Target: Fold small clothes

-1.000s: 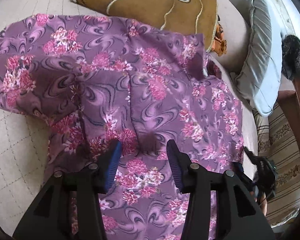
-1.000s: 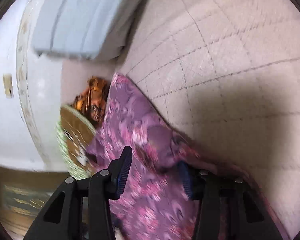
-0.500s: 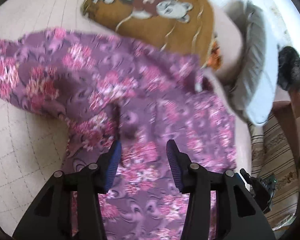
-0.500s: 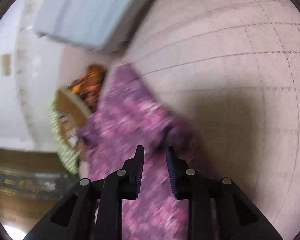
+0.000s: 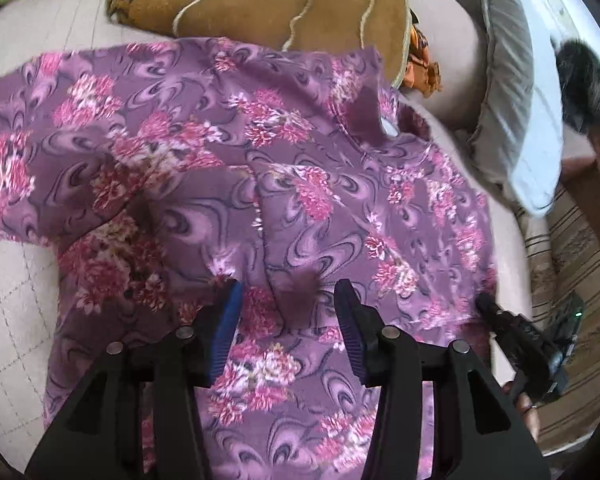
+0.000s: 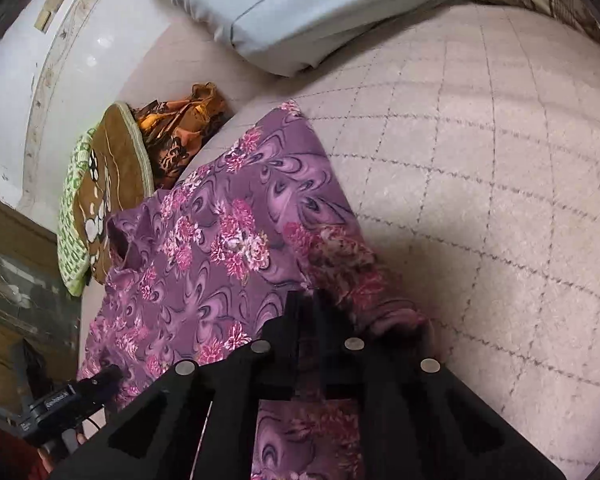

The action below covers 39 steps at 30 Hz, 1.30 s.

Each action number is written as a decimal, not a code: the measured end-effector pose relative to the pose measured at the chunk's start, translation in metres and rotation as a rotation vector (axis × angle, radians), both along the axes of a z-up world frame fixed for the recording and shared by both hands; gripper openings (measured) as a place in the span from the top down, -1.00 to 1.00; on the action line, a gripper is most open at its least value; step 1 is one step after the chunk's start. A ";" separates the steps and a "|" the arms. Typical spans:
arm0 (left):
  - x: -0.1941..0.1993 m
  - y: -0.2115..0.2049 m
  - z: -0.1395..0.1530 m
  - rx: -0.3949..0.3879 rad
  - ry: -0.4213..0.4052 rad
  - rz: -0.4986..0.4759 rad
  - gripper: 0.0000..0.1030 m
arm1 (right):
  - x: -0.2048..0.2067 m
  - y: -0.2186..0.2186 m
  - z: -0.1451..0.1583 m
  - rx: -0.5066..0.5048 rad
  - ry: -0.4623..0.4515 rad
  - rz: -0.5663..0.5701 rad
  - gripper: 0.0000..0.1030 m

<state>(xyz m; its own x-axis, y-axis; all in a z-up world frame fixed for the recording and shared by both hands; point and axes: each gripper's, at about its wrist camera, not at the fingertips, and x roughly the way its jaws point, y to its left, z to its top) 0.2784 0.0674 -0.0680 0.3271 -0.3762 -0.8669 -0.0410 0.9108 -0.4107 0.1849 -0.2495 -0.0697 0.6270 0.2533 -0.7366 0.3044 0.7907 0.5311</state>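
Observation:
A purple garment with pink flowers [image 5: 300, 184] lies spread on a beige quilted bed [image 5: 16, 300]. My left gripper [image 5: 288, 312] is open just above the garment's middle, near a raised fold, holding nothing. The right gripper shows at the garment's right edge in the left wrist view [image 5: 500, 328]. In the right wrist view my right gripper [image 6: 308, 300] is shut on the edge of the garment [image 6: 220, 248], with cloth bunched beside its fingers.
A brown teddy-bear cushion [image 5: 268, 4] and an orange cloth [image 5: 420, 68] lie past the garment. A grey pillow [image 5: 512, 92] sits at the right. The bed's edge and a striped rug [image 5: 572, 280] are at the far right.
My right gripper closed on the garment's edge. The left gripper stayed open and shifted over the garment, and the view steadied.

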 end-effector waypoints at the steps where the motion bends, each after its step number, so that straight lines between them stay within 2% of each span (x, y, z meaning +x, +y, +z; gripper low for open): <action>1: -0.001 0.012 0.004 -0.036 0.006 0.016 0.11 | 0.001 0.004 0.005 -0.022 0.011 0.007 0.74; 2: -0.003 0.027 0.009 -0.051 0.001 0.038 0.11 | 0.003 0.012 0.010 -0.048 0.020 0.017 0.61; 6: -0.012 0.100 0.031 -0.069 -0.043 0.137 0.07 | 0.006 0.058 0.030 -0.075 -0.007 0.112 0.51; 9: -0.020 0.176 0.040 -0.069 -0.050 0.274 -0.02 | 0.010 0.106 0.039 -0.105 -0.017 0.220 0.39; 10: -0.024 0.214 0.042 -0.076 -0.043 0.339 -0.02 | 0.014 0.128 0.041 -0.120 -0.018 0.262 0.35; 12: -0.029 0.261 0.039 -0.100 -0.026 0.426 -0.02 | 0.017 0.173 0.044 -0.140 -0.024 0.353 0.32; 16: -0.043 0.367 0.026 -0.199 -0.005 0.646 -0.02 | 0.019 0.242 0.046 -0.188 -0.030 0.494 0.24; 20: -0.047 0.425 0.010 -0.280 -0.016 0.794 -0.03 | 0.015 0.296 0.045 -0.251 -0.037 0.595 0.18; 23: -0.048 0.449 -0.010 -0.406 -0.009 0.881 -0.11 | 0.012 0.312 0.039 -0.232 -0.013 0.625 0.18; 25: -0.043 0.449 -0.022 -0.463 0.015 0.889 -0.17 | 0.014 0.315 0.035 -0.225 0.001 0.631 0.18; 26: -0.038 0.447 -0.026 -0.465 0.028 0.881 -0.17 | 0.016 0.317 0.033 -0.221 0.009 0.631 0.18; 29: -0.025 0.443 -0.026 -0.434 -0.003 0.873 -0.23 | 0.022 0.320 0.027 -0.202 0.020 0.624 0.18; 31: -0.018 0.447 -0.024 -0.458 -0.031 0.886 -0.23 | 0.025 0.321 0.024 -0.188 0.030 0.619 0.18; 32: -0.017 0.450 -0.024 -0.473 -0.038 0.881 -0.08 | 0.026 0.321 0.023 -0.182 0.032 0.613 0.18; 33: -0.014 0.450 -0.025 -0.479 -0.040 0.877 0.20 | 0.026 0.320 0.023 -0.176 0.030 0.610 0.18; 34: -0.010 0.448 -0.025 -0.478 -0.039 0.861 0.79 | 0.027 0.319 0.023 -0.171 0.029 0.609 0.17; 36: -0.010 0.442 -0.021 -0.462 -0.056 0.842 0.79 | 0.027 0.316 0.023 -0.162 0.024 0.607 0.17; 37: -0.013 0.436 -0.014 -0.425 -0.081 0.839 0.79 | 0.026 0.315 0.023 -0.156 0.021 0.606 0.17; 39: -0.016 0.428 -0.003 -0.422 -0.115 0.818 0.80 | 0.025 0.312 0.023 -0.151 0.014 0.602 0.17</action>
